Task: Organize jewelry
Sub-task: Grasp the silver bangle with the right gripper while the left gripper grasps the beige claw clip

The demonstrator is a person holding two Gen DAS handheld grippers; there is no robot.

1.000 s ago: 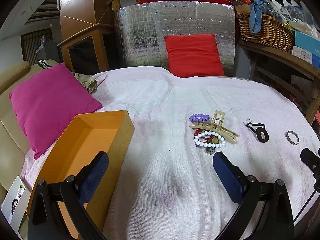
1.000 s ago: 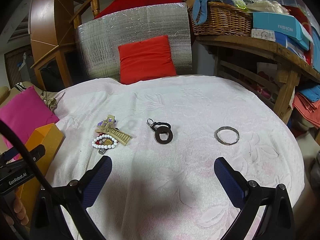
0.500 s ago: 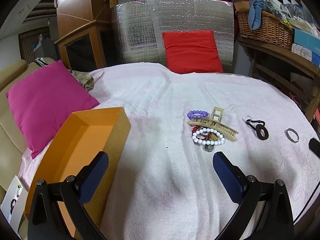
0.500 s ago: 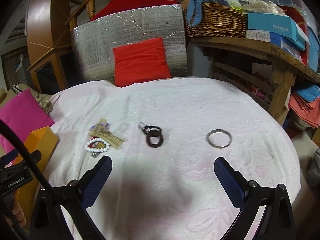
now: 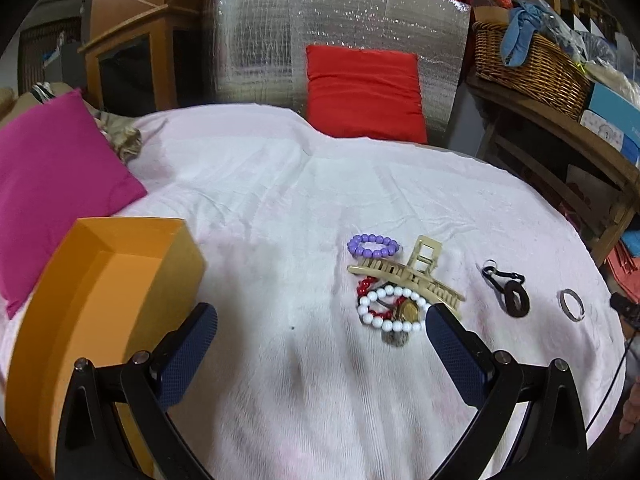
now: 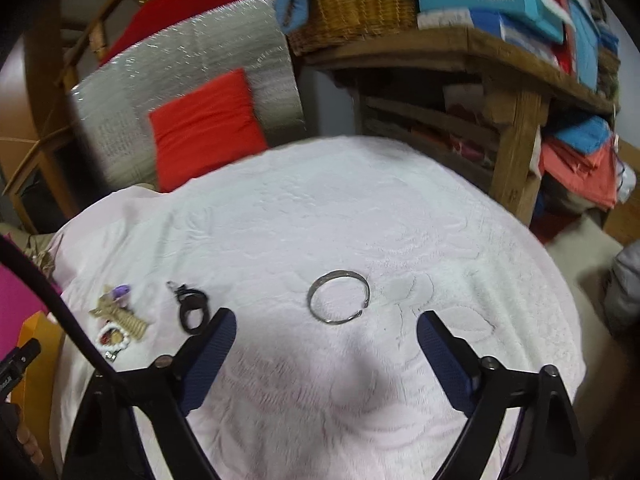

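Note:
A silver bangle (image 6: 338,297) lies on the pale pink cloth just ahead of my open, empty right gripper (image 6: 326,346), between its fingers' line. A black ring pendant with clasp (image 6: 192,307) lies to its left. In the left wrist view a heap holds a purple bead bracelet (image 5: 373,245), a tan hair claw (image 5: 412,273), a white bead bracelet (image 5: 390,310) and a red bead bracelet (image 5: 366,285). My left gripper (image 5: 320,344) is open and empty, just short of the heap. An open orange box (image 5: 100,296) stands at the left. The bangle (image 5: 571,305) and pendant (image 5: 512,294) show at the right.
A magenta cushion (image 5: 52,172) lies behind the box. A red cushion (image 5: 364,92) leans on a silver foil panel (image 5: 340,32) at the back. A wooden shelf (image 6: 460,52) with a wicker basket (image 6: 360,0) and boxes stands right of the bed's edge.
My right gripper has swung right and moved closer, so the bangle now sits centred before it. My left gripper has moved forward toward the bead heap.

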